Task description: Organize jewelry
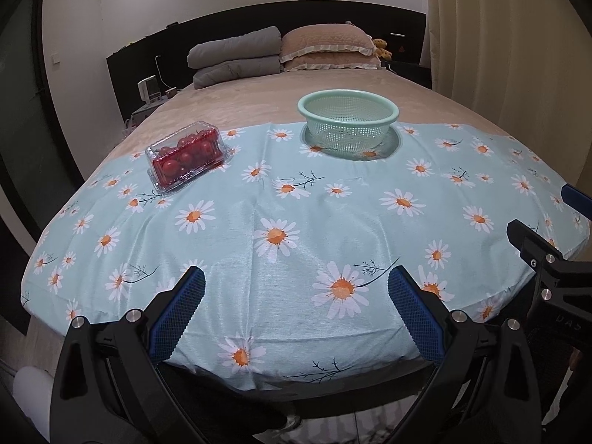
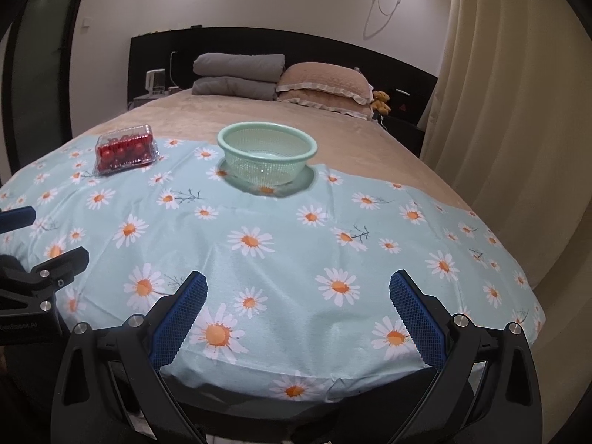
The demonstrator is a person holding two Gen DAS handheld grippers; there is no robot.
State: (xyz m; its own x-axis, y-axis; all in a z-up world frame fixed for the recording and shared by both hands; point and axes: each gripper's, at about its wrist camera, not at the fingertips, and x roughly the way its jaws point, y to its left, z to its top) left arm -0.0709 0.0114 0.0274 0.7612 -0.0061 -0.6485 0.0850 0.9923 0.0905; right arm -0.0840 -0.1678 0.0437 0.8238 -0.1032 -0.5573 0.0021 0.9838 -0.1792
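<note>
where daisy cloth [image 1: 236, 229] covers the bed [image 1: 240, 100], both hand-held grippers spread wide, empty, curtain [image 2: 499, 111] right

glossy clear plastic box [image 1: 187, 157], perforated matt plastic basket [image 1: 347, 120], smooth printed cloth [image 1: 296, 229], quilted pillows [image 1: 329, 46].

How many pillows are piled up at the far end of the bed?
2 pink frilly pillows: the top pillow lies on the bottom pillow, right of the folded grey blankets by the headboard. Others could be hidden behind the pile.
</note>
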